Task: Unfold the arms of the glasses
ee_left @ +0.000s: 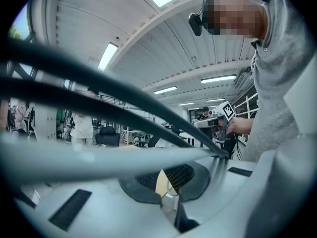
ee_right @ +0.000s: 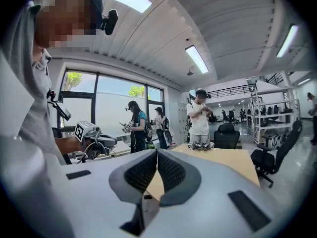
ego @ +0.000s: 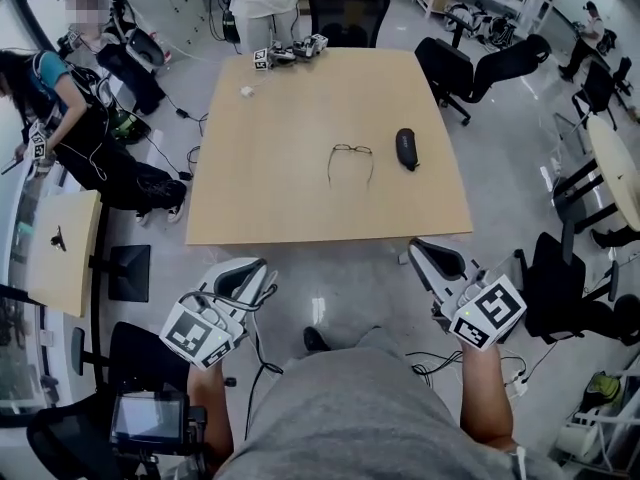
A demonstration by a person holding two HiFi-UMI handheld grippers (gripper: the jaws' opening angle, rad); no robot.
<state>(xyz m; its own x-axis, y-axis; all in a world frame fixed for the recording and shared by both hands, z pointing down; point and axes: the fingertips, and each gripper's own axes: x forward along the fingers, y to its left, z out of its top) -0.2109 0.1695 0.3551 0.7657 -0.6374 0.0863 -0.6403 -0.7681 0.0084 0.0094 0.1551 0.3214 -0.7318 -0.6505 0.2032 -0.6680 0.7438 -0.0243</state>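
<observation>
Thin dark-framed glasses [ego: 350, 160] lie near the middle of the tan table [ego: 260, 178], both arms stretched toward the near edge. A black glasses case [ego: 405, 148] rests just to their right. Both grippers hang below the table's near edge, well short of the glasses. My left gripper [ego: 266, 271] is shut and holds nothing; in its own view the jaws [ee_left: 163, 182] meet, with dark cables crossing in front. My right gripper [ego: 414, 250] is shut and empty too, its pads closed together [ee_right: 157, 157]. Each gripper shows in the other's view: right gripper [ee_left: 218, 124], left gripper [ee_right: 91, 138].
Spare marker-cube grippers [ego: 290, 52] and a small white item [ego: 246, 91] sit at the table's far edge. Black office chairs [ego: 346, 8] [ego: 472, 68] [ego: 570, 288] ring the table. People stand at the left and far side. A small side table [ego: 60, 253] is at the left.
</observation>
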